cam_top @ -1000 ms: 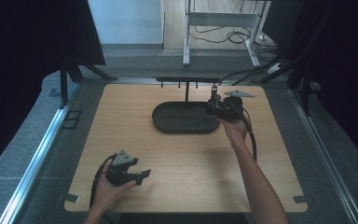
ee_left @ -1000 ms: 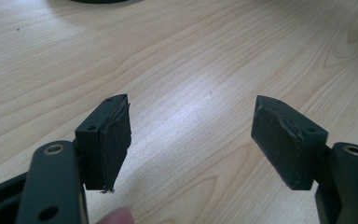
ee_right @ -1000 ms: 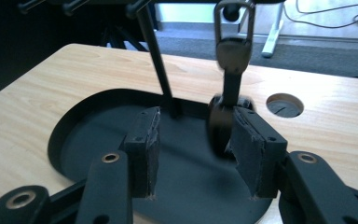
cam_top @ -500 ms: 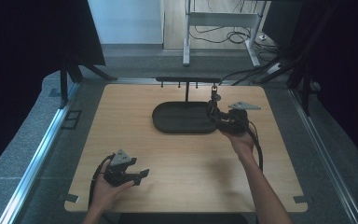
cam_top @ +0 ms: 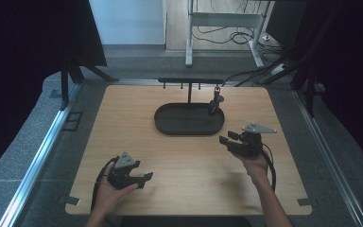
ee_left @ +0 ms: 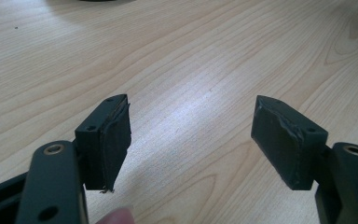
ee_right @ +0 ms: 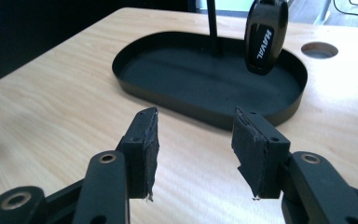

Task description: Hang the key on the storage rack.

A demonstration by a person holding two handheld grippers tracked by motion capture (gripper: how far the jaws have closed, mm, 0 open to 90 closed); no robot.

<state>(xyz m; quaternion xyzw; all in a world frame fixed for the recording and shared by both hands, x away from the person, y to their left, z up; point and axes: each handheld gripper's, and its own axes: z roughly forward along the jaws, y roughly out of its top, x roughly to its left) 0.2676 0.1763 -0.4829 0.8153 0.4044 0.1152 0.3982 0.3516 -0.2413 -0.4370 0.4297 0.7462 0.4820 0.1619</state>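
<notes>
The key fob [ee_right: 265,35] hanging from the rack looks light, hard and slick, so pinch its flat sides; both your grippers' fingers [ee_right: 145,140] stand apart, empty.

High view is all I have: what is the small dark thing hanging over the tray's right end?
Observer: A glossy black key fob with white lettering, plain in the right gripper view. It hangs beside the stand's post, over the tray.
Operator: Is the right claw holding anything?
Observer: No. The right claw is open and empty, short of the tray's near rim and pointing at it.
Operator: And the left one?
Observer: The left claw is open too, with nothing between its jaws.
</notes>
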